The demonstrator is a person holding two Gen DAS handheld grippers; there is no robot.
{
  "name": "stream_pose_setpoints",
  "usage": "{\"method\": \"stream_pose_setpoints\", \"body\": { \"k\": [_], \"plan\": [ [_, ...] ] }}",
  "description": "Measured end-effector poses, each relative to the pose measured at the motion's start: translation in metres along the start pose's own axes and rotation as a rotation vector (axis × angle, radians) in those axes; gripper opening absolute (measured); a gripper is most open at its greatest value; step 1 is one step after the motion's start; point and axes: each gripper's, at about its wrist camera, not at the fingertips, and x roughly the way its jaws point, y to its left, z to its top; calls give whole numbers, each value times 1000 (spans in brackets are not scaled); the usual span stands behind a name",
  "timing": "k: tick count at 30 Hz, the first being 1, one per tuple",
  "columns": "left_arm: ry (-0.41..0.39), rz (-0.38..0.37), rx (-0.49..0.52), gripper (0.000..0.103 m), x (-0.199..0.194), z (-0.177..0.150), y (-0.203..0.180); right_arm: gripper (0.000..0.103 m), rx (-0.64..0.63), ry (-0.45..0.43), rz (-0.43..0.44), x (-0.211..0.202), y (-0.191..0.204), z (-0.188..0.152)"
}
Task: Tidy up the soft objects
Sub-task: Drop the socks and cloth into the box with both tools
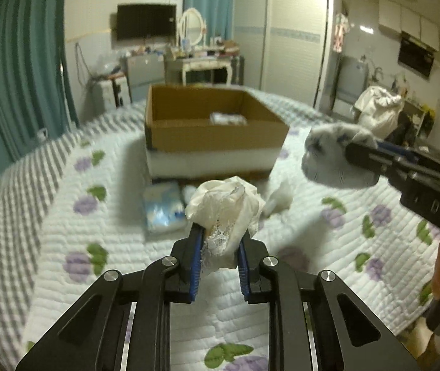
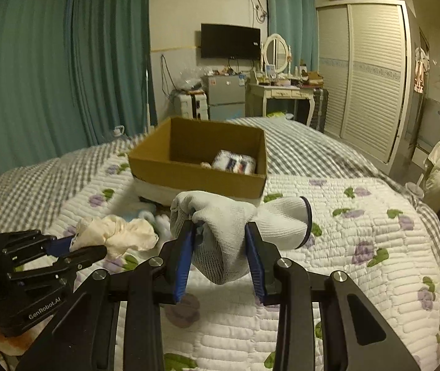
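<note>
My left gripper (image 1: 220, 232) is shut on a cream lace cloth (image 1: 226, 207) and holds it above the bed; it also shows in the right wrist view (image 2: 118, 235). My right gripper (image 2: 220, 232) is shut on a white knit glove (image 2: 238, 228) with a dark cuff, seen at the right of the left wrist view (image 1: 331, 157). An open cardboard box (image 1: 213, 137) stands on the bed beyond both grippers (image 2: 195, 176). A wrapped pack (image 2: 235, 162) lies inside it.
A blue-white soft pack (image 1: 162, 205) and a white crumpled cloth (image 1: 278, 199) lie on the floral quilt (image 1: 328, 247) in front of the box. Teal curtains (image 2: 49, 77) hang left; a wardrobe (image 2: 371, 71) stands at the right.
</note>
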Motion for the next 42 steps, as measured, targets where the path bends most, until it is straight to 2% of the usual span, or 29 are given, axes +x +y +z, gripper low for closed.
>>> {"method": "stream_pose_setpoints", "body": {
  "k": [5,11,15,20,27,33,37,39,41,42],
  "plan": [
    [-54,16,1,19,-26,31,-5,32,-24,-44,27,-22,3,25],
    [-119,35,9,19,-36,75,2,32,-92,-104,72,-38,6,84],
    [-140,52,8,19,-24,101,10,32,-152,-102,66,-23,9,118],
    [-134,80,1,19,11,127,18,32,-213,-93,53,25,14,149],
    [-78,115,15,19,82,138,29,32,-215,-58,55,98,8,163],
    [-40,125,20,19,132,134,32,32,-184,-13,72,158,-11,153],
    [-37,128,43,20,149,132,28,32,-138,29,112,190,-26,145],
    [-53,143,50,23,150,132,23,32,-130,46,131,197,-30,142],
    [-41,128,48,24,151,132,21,36,-120,43,135,195,-30,140],
    [-30,128,44,30,152,132,21,41,-114,55,141,194,-32,141]
  ]
}}
